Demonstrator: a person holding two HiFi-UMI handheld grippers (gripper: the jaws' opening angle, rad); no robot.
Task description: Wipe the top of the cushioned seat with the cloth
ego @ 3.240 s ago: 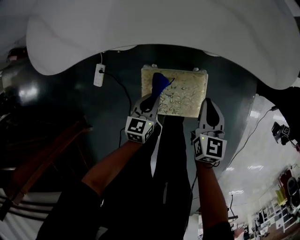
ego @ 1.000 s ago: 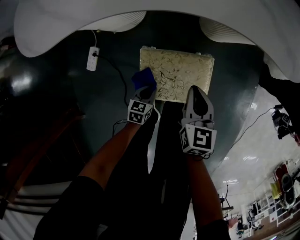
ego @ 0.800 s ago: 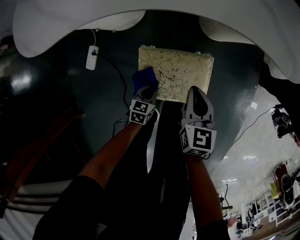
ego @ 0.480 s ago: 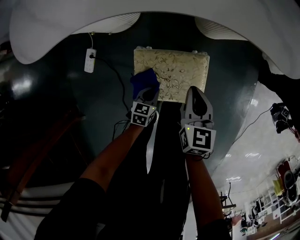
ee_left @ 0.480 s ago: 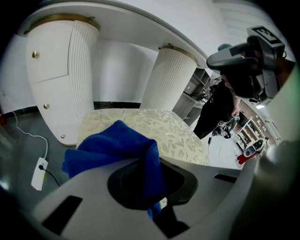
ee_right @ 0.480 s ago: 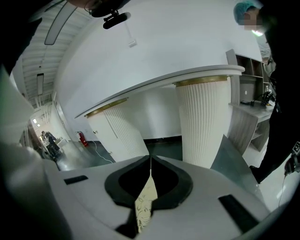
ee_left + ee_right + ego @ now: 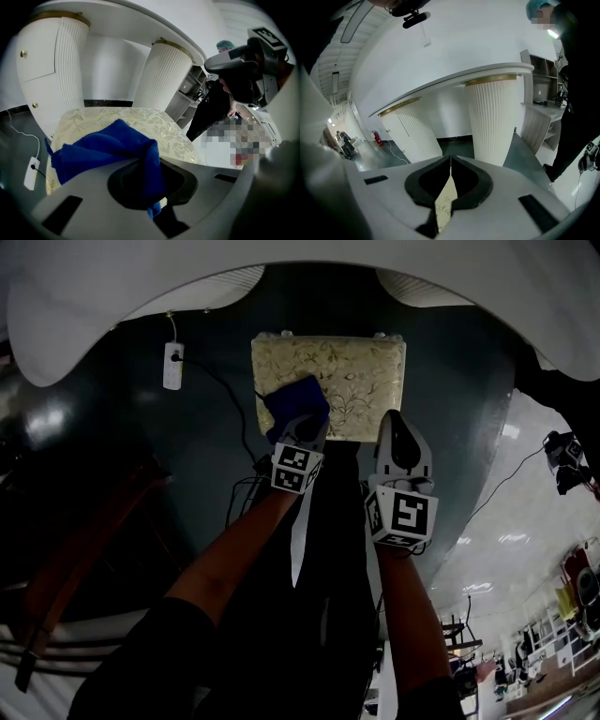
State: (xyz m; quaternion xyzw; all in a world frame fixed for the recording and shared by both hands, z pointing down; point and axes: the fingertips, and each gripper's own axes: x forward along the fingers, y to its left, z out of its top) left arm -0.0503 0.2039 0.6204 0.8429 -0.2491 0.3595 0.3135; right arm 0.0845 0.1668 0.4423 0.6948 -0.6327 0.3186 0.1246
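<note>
The cushioned seat (image 7: 356, 367) is a cream, leaf-patterned rectangle on the dark floor, under a white curved counter. A blue cloth (image 7: 298, 405) lies on its near left part, and my left gripper (image 7: 307, 430) is shut on that cloth. In the left gripper view the blue cloth (image 7: 108, 147) bunches out of the jaws onto the cushioned seat (image 7: 154, 124). My right gripper (image 7: 397, 432) hovers at the seat's near right edge, shut with nothing in it; through its jaws only a sliver of the cushioned seat (image 7: 446, 199) shows.
A white power strip (image 7: 172, 367) with a black cable lies on the floor left of the seat. White fluted columns (image 7: 492, 117) hold up the counter behind it. A person in dark clothes (image 7: 211, 110) stands at the right. Dark wooden furniture (image 7: 84, 549) sits at the left.
My left gripper with the blue cloth has moved from the seat's left edge back onto its near left part. My right gripper stays near the seat's front right edge.
</note>
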